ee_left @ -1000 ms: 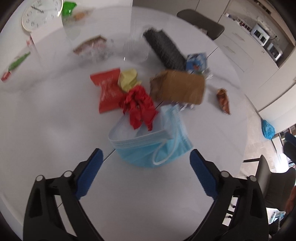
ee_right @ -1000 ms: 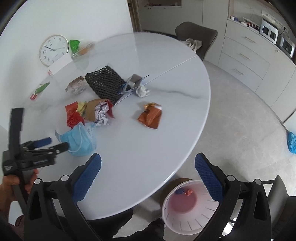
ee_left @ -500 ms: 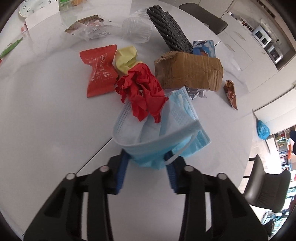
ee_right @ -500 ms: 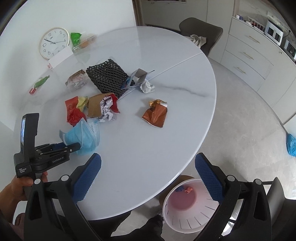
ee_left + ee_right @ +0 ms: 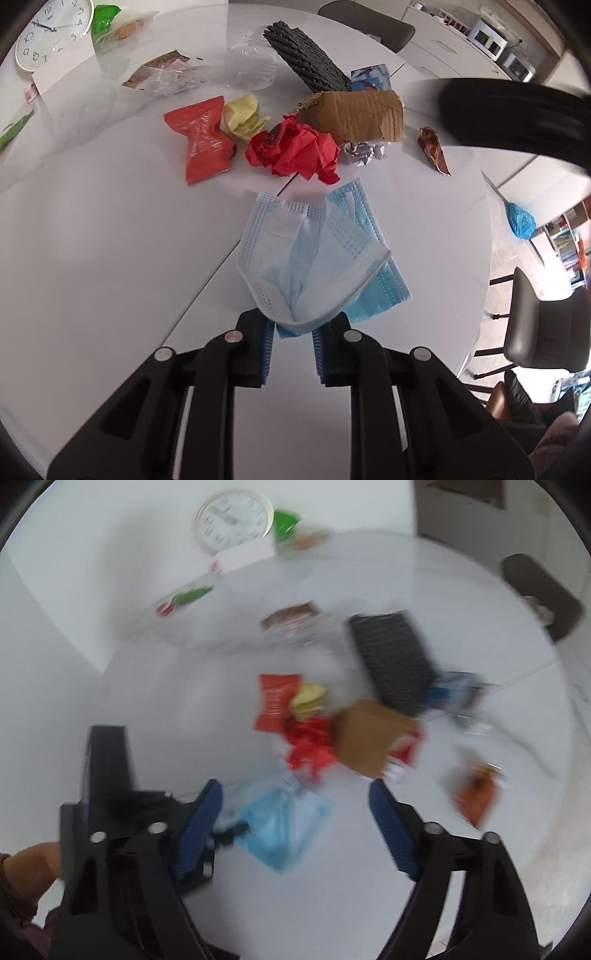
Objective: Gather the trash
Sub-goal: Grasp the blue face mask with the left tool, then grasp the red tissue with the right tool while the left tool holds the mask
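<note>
Mask [image 5: 314, 254], pleated soft blue fabric, is pinched at its near edge between your left gripper's [image 5: 292, 349] ribbed blue fingers, the rest draped on the glossy white bench [image 5: 110, 240]. Beyond it lie crumpled red paper [image 5: 295, 151], a flat red wrapper [image 5: 201, 138], a yellow wad [image 5: 243, 116] and torn cardboard [image 5: 354, 114]. Your right gripper [image 5: 295, 830] hangs spread wide above the mask [image 5: 280, 827], grasping nothing; that view is blurred.

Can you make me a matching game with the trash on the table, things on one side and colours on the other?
Things:
1. face mask
2. crumpled paper
3. cardboard piece
4. paper ball

Colours:
A. brown
B. yellow
C. light blue
D. red

Pairs: 1-C, 2-D, 3-A, 4-B
</note>
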The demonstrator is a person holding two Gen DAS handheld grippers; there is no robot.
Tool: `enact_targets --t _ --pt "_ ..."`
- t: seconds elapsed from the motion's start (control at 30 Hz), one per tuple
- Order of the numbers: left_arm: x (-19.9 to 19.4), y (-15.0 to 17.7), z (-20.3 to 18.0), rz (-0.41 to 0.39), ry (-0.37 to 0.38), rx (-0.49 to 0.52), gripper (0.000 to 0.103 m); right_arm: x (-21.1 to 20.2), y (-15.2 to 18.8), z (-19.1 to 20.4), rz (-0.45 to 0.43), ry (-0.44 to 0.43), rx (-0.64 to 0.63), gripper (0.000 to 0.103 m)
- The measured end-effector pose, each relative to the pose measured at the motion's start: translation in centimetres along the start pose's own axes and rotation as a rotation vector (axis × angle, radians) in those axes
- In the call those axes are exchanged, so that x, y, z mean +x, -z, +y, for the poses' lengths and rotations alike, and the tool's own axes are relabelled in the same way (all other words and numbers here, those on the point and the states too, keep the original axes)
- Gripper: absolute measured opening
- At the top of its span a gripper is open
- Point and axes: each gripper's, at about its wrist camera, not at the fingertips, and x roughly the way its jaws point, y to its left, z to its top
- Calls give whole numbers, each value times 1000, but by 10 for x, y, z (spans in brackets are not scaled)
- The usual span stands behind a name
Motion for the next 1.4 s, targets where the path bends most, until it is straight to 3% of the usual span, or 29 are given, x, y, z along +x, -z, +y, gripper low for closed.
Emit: enact_targets --t 0.07,0.13,0.33,0.57,0.73,0.83,1.03,1.13,1.23,1.4 --pt "-6 5 15 -2 3 -42 18 27 -9 6 26 -3 -2 64" --pt "-15 12 31 -17 -14 -64 18 44 -12 9 52 48 6 59" --pt "-44 26 72 -55 -34 -123 18 80 -18 2 86 135 37 55" --pt "-65 29 102 -80 -73 -133 18 110 -34 -6 114 176 64 50" --pt "-73 21 112 -101 -97 -144 18 119 -41 -3 113 181 51 28" --pt "-80 16 112 -116 -107 -146 18 115 -41 -3 104 149 66 22" --pt "-103 7 84 -156 -109 -87 18 60 -25 -4 13 47 136 22" --pt "-115 -3 52 -174 -61 -15 18 1 3 -10 -63 33 187 22" --pt "-118 -15 13 -182 -4 91 18 -47 36 -29 -110 76 264 22" --pt "-108 -26 -82 -163 133 320 18 -127 135 -88 -129 266 471 22"
